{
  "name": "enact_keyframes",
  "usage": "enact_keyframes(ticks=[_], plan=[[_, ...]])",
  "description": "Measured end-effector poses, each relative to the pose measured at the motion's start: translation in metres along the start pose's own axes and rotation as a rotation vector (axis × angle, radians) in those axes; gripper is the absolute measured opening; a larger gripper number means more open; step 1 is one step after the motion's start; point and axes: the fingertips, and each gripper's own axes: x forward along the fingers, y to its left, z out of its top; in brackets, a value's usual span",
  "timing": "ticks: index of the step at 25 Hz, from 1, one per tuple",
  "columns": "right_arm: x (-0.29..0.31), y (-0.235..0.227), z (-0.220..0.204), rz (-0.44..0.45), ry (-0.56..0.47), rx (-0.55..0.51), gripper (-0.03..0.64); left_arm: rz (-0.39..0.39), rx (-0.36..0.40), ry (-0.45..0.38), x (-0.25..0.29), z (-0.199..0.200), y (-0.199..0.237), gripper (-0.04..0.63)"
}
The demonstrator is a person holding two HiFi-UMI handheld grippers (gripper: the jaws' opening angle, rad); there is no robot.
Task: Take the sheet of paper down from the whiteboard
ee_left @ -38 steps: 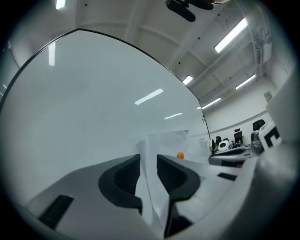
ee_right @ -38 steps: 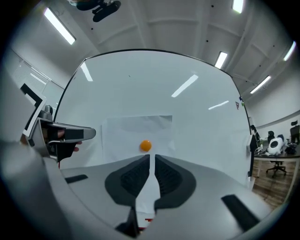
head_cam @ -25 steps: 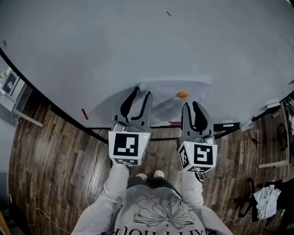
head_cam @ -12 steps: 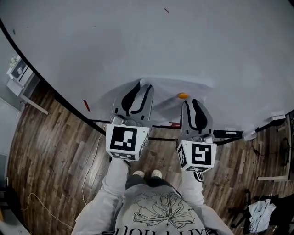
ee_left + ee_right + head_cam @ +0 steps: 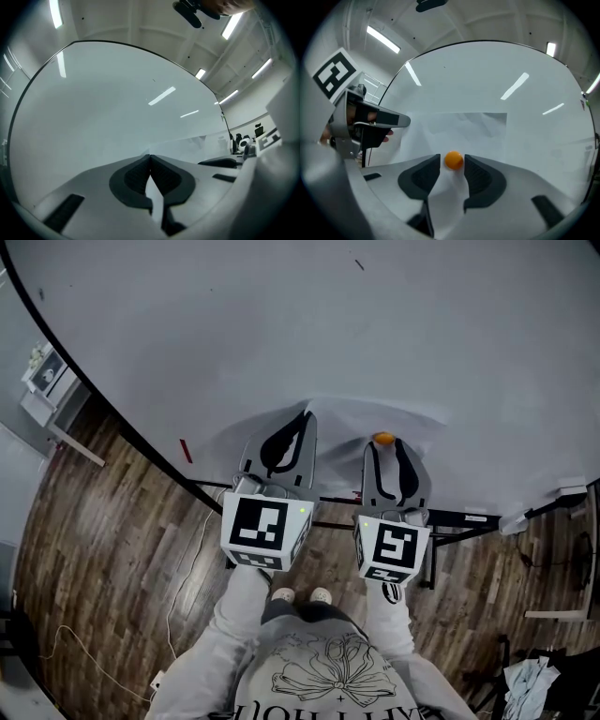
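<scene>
A white sheet of paper (image 5: 370, 420) hangs on the whiteboard (image 5: 281, 324), pinned by a round orange magnet (image 5: 383, 439). My left gripper (image 5: 306, 420) is shut on the sheet's left edge. In the left gripper view the jaws (image 5: 150, 158) meet with a strip of paper (image 5: 155, 193) pinched between them. My right gripper (image 5: 385, 448) points level at the board, and its jaws are opening. In the right gripper view the magnet (image 5: 453, 160) sits between the spread fingertips of the right gripper (image 5: 452, 163), against the sheet (image 5: 459, 125), and the pads do not press it.
A black frame with a tray (image 5: 469, 517) runs under the board, with a red marker (image 5: 185, 450) at its left and a white object (image 5: 514, 521) at its right. Below are wooden floor (image 5: 103, 549), a cable (image 5: 187, 587) and my shoes (image 5: 302, 596). A small stand (image 5: 42, 381) is far left.
The left gripper's jaws, spread before, have closed on the paper's left edge. The right gripper's jaws have spread wider around the orange magnet. Both hands stayed at about the same spot.
</scene>
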Motion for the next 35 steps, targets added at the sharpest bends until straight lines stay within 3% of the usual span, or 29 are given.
enact_keyframes(ticks=[7, 14, 25, 35], plan=[[0.005, -0.004, -0.002, -0.071, 0.027, 0.007, 0.124, -0.02, 0.004, 0.002, -0.003, 0.003, 0.0, 0.005], [0.003, -0.007, -0.002, -0.071, 0.022, 0.055, 0.118, -0.01, -0.003, 0.017, -0.003, 0.0, 0.004, 0.005], [-0.018, -0.054, 0.004, -0.166, -0.002, 0.083, 0.118, 0.099, -0.02, 0.003, -0.02, 0.005, 0.041, 0.005], [-0.013, -0.067, -0.002, -0.175, 0.004, 0.108, 0.12, 0.2, -0.003, 0.011, -0.05, 0.008, 0.078, 0.005]])
